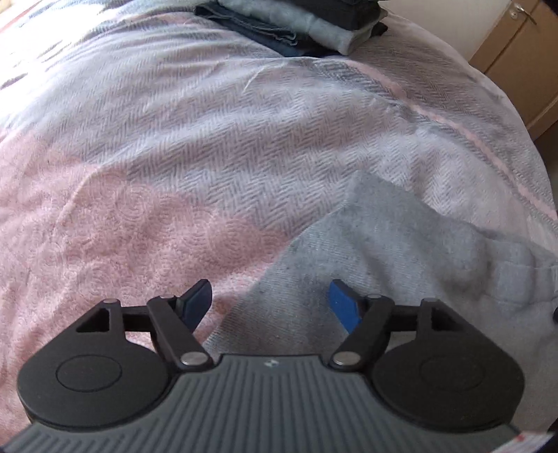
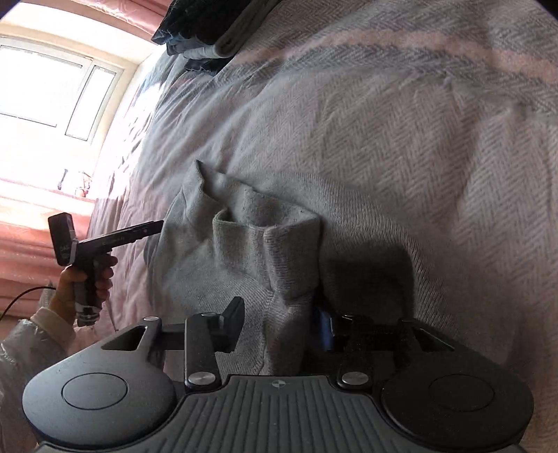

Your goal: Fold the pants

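Grey pants (image 2: 244, 251) lie bunched on the bedspread, with a cuffed end (image 2: 279, 230) turned up. My right gripper (image 2: 280, 319) stands over their near part. Its jaws are apart, and loose grey cloth lies between them without being pinched. In the left wrist view the same grey pants (image 1: 401, 251) spread to the right. My left gripper (image 1: 270, 296) hovers open above their left edge, nothing between its blue pads (image 1: 343, 303). From the right wrist view, the left gripper (image 2: 157, 225) shows side-on beside the pants, held by a hand (image 2: 87, 278).
The pink and grey herringbone bedspread (image 1: 174, 139) covers the bed. A stack of folded dark and grey clothes (image 1: 314, 28) sits at the far end, also in the right wrist view as a stack (image 2: 209, 24). A wooden wardrobe (image 1: 516, 52) stands beyond; a bright window (image 2: 52, 87) lies left.
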The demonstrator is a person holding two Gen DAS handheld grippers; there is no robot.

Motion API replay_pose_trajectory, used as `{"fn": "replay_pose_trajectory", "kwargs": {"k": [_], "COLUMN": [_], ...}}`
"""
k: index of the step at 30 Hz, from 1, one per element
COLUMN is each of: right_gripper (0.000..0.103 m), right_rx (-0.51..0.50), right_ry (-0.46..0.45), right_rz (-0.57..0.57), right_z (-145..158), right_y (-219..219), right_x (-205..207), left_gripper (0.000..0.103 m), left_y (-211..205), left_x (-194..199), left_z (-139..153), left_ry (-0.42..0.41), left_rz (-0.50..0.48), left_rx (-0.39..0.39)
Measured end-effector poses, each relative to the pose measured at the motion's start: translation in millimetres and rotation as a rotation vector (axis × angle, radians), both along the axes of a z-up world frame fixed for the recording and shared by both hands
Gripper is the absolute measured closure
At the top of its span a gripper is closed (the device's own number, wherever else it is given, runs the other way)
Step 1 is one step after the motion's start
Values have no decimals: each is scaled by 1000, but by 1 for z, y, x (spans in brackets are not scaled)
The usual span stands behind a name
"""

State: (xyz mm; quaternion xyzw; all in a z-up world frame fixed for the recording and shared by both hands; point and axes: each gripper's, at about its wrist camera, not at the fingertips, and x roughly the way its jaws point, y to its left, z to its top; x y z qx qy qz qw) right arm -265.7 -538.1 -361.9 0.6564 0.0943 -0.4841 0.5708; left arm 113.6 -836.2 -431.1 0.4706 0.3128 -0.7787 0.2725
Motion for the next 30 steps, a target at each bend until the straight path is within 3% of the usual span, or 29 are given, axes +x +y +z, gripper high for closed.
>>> {"fn": "replay_pose_trajectory", "kwargs": {"k": [2,4,5,6,8,13,19,24,30], "right_gripper": [62,62,67,92,99,101,101,101,101], "right_rx": [11,9,-5,-29,-79,-246,-614,-935,-1184], "right_ry": [-8,-30,-21,-10,18,159,279,223,106], "right_rz": [6,18,16,14,42,101,204,178,259], "right_z": [-4,-10,-10,-9,0,47,151,259,359], "right_y": [5,13,16,18,16,7,-21,-20,14], "right_x": [2,6,7,8,13,22,39,34,28], "left_gripper": [41,59,81,85,90,90,90,97,98], "left_y": [2,15,25,33,50,103,179,248,365], "left_x": [8,7,5,4,5,21,44,77,78], "left_z": [-4,-4,-2,1,17,85,196,303,417], "left_ry": [61,70,55,45,54,143,209,260,265], "left_rz": [26,-1,-27,-29,5,198,350,563,716], "left_rx": [64,65,45,18,-66,-249,-427,-587,-807]}}
